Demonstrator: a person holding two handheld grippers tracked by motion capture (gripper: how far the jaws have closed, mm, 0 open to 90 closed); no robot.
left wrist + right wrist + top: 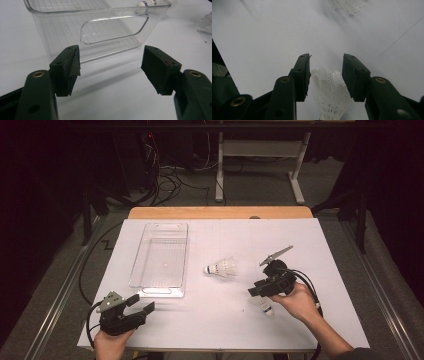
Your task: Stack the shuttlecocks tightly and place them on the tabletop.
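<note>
While the right gripper brackets the feather skirt of the near shuttlecock, its jaws are half closed around it, and whether the pads press yet I cannot tell; it lies on the white table, likely to be lifted. A second shuttlecock waits beside the clear bin. The left gripper rests released, facing that bin's end wall, seemingly on standby.

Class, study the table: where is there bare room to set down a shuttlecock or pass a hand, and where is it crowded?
Free: the far right of the white table, beyond the right gripper, and the front strip between both grippers. Crowded: around the right gripper, where one shuttlecock lies ahead and another sits between its jaws. The clear bin stands ahead of the left gripper.
</note>
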